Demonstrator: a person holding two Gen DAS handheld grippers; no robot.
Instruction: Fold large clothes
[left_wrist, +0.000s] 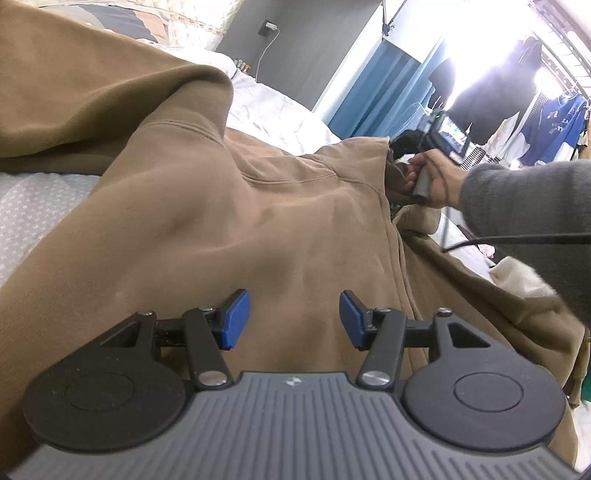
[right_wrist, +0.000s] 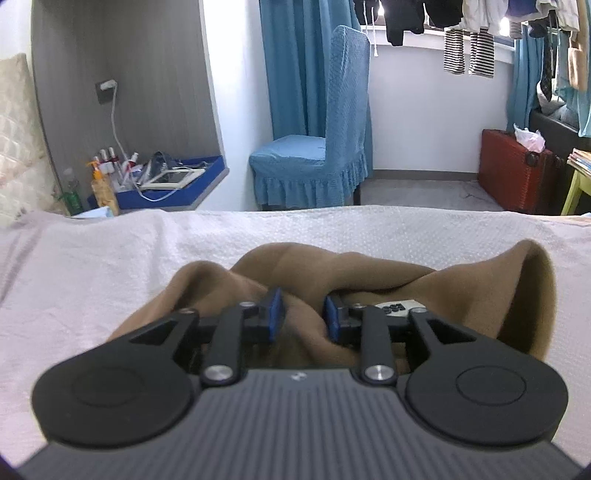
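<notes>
One brown hoodie (left_wrist: 229, 206) of soft, thick fleece lies spread over the bed (right_wrist: 92, 258), its cloth rumpled into rounded folds and stitched seams. Its hood (right_wrist: 528, 295) stands open like a cup at the far edge of the hoodie, with a white label (right_wrist: 399, 307) showing inside. Two grippers work on it, each with two blue pads on black linkage. The left gripper (left_wrist: 294, 319) hovers over the hoodie's body, tilted downward, jaws spread with nothing between them. The right gripper (right_wrist: 302, 314) points down at the bunched collar cloth, its jaws partly apart with a fold of fabric between them; I cannot tell whether the pads press on it. Beyond the hoodie, a hand (left_wrist: 436, 177) in a grey knit sleeve (left_wrist: 524, 199) grips the right gripper's handle. The bed's cover is white and dimpled. Past the bed stands one chair (right_wrist: 325, 147) in a blue ruffled cover.
</notes>
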